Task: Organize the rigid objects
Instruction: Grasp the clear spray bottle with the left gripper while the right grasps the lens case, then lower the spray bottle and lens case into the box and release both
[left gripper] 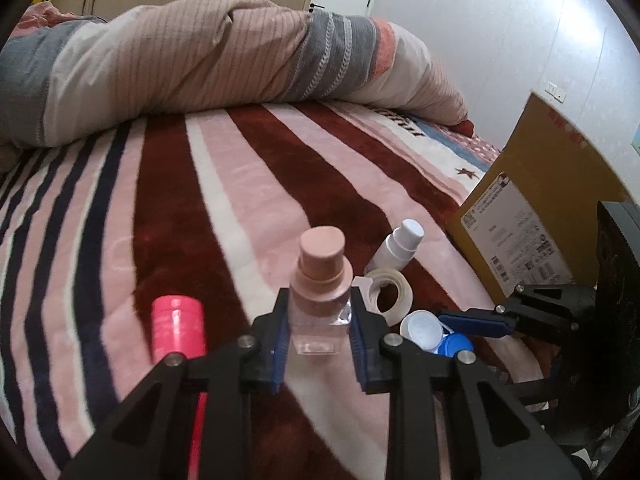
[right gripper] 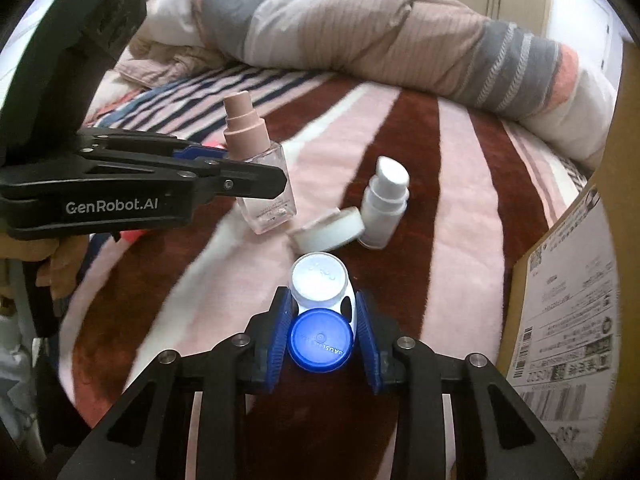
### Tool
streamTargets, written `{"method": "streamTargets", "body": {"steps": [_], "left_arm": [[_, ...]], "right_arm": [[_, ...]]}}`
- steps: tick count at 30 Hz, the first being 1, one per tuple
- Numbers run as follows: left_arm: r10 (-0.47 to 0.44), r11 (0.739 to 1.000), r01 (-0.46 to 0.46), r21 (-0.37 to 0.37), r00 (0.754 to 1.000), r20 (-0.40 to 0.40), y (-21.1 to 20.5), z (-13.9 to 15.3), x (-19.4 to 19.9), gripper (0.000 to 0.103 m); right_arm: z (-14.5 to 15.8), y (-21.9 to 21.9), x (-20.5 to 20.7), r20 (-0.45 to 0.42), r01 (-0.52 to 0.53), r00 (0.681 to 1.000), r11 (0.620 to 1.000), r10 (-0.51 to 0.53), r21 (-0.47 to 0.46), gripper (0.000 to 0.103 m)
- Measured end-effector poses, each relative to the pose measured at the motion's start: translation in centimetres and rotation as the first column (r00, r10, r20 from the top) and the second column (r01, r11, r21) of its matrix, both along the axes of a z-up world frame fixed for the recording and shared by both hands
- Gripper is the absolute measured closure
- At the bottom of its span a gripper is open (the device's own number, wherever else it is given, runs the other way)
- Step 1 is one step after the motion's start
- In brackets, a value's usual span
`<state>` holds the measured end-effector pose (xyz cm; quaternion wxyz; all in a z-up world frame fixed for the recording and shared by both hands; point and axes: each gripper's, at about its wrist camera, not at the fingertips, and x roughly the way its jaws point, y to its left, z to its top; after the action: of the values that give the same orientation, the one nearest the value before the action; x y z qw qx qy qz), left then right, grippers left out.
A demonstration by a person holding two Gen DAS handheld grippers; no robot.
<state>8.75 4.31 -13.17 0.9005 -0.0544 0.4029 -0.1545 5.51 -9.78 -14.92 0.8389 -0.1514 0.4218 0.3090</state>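
Two grasps are in hand at once, and each is best finished with a straight lift. In the right wrist view the right tongs (right gripper: 322, 330) are seen closed around the contact lens case (right gripper: 320, 312), the blue pads pressing its white waist between the blue cap and the white cap. It is judged that the hold sits low on a slippery, rounded part, so the case should be raised level and without twist, lest it pivot between the pads.

In the left wrist view the left tongs (left gripper: 320, 330) are clamped on the clear bottle (left gripper: 318, 312), both pads flat against its square glass-like body, below the dusty-pink stepped cap. The bottle is held upright and slightly above or on the bed's striped blanket (left gripper: 200, 220); which cannot be told. A steady vertical carry is advised, since the tall cap makes it top-heavy.

Just beyond the case, near the bed's right edge, a roll of tape (right gripper: 330, 230) lies touching a white pump bottle (right gripper: 382, 208), which stands upright. A pink cylinder (left gripper: 178, 326) stands to the left of the clear bottle. At the right edge a cardboard box (right gripper: 568, 320) with shipping labels is seen, probably the destination. Farther back, a folded duvet (left gripper: 200, 64) is heaped.
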Motion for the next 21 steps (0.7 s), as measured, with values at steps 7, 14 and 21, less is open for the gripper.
{"method": "streamTargets", "body": {"steps": [7, 14, 21], "left_arm": [[0.030, 0.999, -0.031, 0.009, 0.997, 0.076, 1.4, 4.4, -2.8, 0.079], [-0.015, 1.000, 0.011, 0.023, 0.984, 0.176, -0.3, 10.8, -5.8, 0.079], [-0.113, 0.994, 0.109, 0.032, 0.961, 0.251, -5.6, 15.9, -6.2, 0.079]], "right_arm": [[4.2, 0.5, -2.2, 0.055, -0.070, 0.996, 0.994, 0.066, 0.078, 0.075], [11.0, -1.0, -5.2, 0.179, -0.123, 0.979, 0.980, 0.094, 0.159, 0.075], [15.8, -7.1, -5.8, 0.302, -0.048, 0.953, 0.981, -0.011, 0.189, 0.075]]}}
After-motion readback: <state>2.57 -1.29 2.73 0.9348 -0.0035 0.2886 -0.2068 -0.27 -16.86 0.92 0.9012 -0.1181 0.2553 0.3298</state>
